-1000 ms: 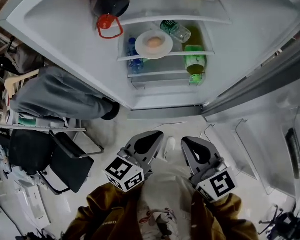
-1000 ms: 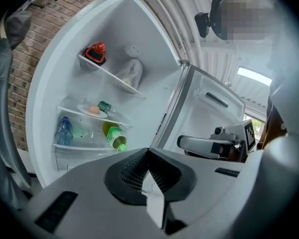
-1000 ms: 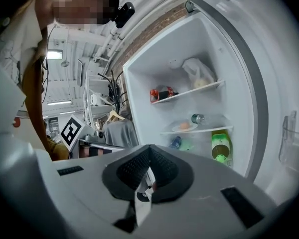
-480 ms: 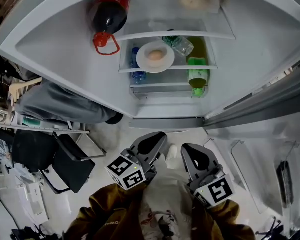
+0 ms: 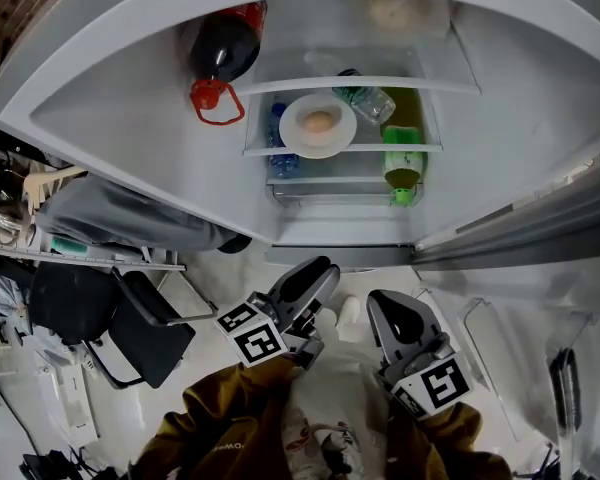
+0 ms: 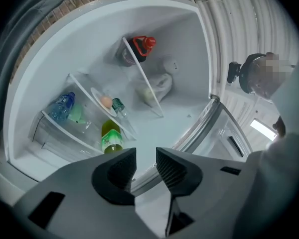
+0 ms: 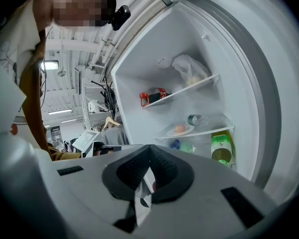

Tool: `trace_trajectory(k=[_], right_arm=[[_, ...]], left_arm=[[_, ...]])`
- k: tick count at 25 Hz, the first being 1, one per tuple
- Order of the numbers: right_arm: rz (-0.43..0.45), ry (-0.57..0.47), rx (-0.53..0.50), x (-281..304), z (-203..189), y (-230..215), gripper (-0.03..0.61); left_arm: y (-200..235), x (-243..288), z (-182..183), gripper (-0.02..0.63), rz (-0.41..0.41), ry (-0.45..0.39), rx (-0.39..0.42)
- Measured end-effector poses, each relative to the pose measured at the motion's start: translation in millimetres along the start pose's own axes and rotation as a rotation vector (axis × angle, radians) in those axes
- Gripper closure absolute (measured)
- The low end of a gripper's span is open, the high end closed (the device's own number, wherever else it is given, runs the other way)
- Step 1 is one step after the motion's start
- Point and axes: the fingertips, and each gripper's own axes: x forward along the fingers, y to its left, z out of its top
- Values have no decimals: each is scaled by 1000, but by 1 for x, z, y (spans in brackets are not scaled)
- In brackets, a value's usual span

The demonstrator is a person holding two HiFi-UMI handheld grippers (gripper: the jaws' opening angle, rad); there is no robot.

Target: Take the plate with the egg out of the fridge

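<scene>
The open fridge (image 5: pixel 130 98) stands ahead. Short of it, the left tool (image 6: pixel 146 161) has just been opening its jaws, with nothing between them. The right tool (image 7: pixel 149 149) is closed and empty. The plate (image 5: pixel 298 130) rests on the middle shelf (image 5: pixel 425 148), with the egg (image 5: pixel 320 121) on it.

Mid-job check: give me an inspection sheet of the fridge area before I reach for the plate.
Surface: fridge shelf, glass, bearing the plate; door open.
Job's things: plate with egg on the middle shelf, untouched.
Clutter: cola bottle and bag above; clear bottle beside the plate; blue bottle and green bottle below.
Grippers: left gripper open, jaws have just been opening, nothing between them; right gripper shut, empty; both short of the fridge.
Cables: nothing seen.
Surroundings: black chair and a person's leg at left.
</scene>
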Motion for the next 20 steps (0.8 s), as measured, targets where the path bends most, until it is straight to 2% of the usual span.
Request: trace_trajectory(k=[3,10,20], right_arm=[[6,-2,1,3,2,-1,584],[10,1,-8,8,5,0,584],[31,-8,-14,15,11,5,584]], left_arm=[[5,1,3,505,9,-10,-19],[25,8,13,505,8,-59,-143],[50,17,26,505,23,-135,-265]])
